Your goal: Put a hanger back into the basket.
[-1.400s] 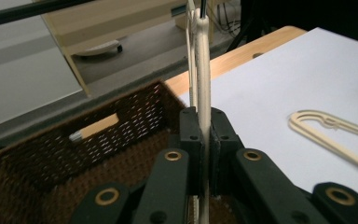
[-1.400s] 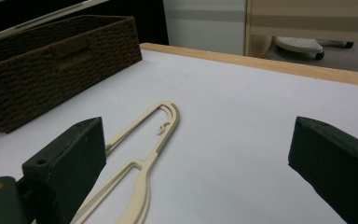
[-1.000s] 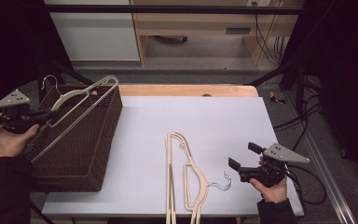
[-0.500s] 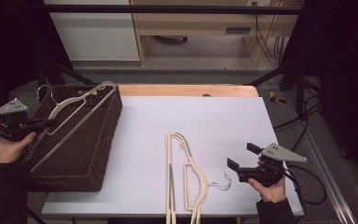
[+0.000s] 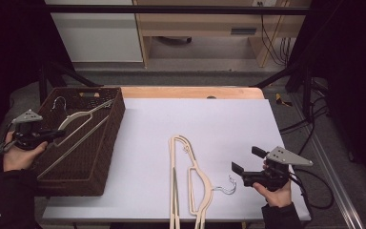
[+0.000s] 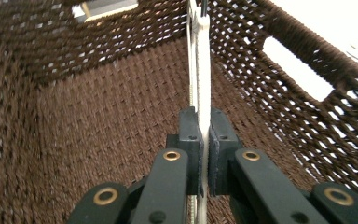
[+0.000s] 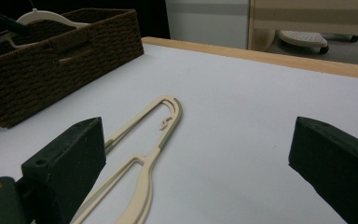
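A brown wicker basket (image 5: 102, 143) stands at the table's left edge. My left gripper (image 5: 57, 135) is shut on a cream hanger (image 5: 78, 117) that leans inside the basket with its metal hook toward the far wall. In the left gripper view the jaws pinch the hanger's thin bar (image 6: 203, 70) over the basket floor (image 6: 98, 126). More cream hanger frames (image 5: 190, 179) lie overlapped on the white table near its front, one with a metal hook (image 5: 226, 187). My right gripper (image 5: 242, 163) stands open just right of that hook, and its jaws frame the hangers (image 7: 144, 140).
The white table top (image 5: 209, 119) has a wooden strip along its far edge (image 5: 190, 91). The basket (image 7: 51, 60) has a handle slot in its wall. Behind the table are a cabinet, a desk and cables on the floor.
My left gripper has come lower and nearer the person, sinking the hanger from above the basket rim down into it. The right gripper has barely moved.
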Motion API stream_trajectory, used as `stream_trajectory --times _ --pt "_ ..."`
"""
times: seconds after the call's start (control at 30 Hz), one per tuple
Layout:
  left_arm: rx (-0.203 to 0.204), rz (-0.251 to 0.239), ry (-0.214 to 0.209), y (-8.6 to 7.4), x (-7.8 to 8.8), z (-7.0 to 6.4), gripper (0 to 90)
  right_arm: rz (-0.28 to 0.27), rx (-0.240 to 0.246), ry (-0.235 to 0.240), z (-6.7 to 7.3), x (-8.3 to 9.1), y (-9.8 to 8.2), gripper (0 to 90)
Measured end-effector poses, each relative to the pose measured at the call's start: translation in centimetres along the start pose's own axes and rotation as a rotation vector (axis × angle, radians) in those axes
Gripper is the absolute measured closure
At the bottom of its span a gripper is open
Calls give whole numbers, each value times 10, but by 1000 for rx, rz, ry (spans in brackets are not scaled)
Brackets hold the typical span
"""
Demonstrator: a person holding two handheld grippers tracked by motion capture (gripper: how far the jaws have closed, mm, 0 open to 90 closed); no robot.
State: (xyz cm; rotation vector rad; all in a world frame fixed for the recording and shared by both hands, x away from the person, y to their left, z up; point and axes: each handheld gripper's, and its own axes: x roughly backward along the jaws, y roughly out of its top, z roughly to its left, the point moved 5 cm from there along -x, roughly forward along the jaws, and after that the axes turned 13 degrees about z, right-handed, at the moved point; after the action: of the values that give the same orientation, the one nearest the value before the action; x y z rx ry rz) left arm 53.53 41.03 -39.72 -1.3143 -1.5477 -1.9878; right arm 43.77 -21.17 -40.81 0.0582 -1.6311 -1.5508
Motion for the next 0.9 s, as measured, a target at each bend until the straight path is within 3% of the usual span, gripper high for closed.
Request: stream_trajectory --times 0.23,0.5,0.8,0.9 --pt "57 28 5 -7 -7 7 852 3 3 6 0 0 0 41" --pt "124 112 110 -15 -15 19 820 7 4 4 1 -3 -1 41" --pt "187 172 142 -21 -18 28 758 11 6 9 2 -3 -1 41" --pt "213 188 157 -23 -20 30 693 13 5 10 2 -3 -1 41"
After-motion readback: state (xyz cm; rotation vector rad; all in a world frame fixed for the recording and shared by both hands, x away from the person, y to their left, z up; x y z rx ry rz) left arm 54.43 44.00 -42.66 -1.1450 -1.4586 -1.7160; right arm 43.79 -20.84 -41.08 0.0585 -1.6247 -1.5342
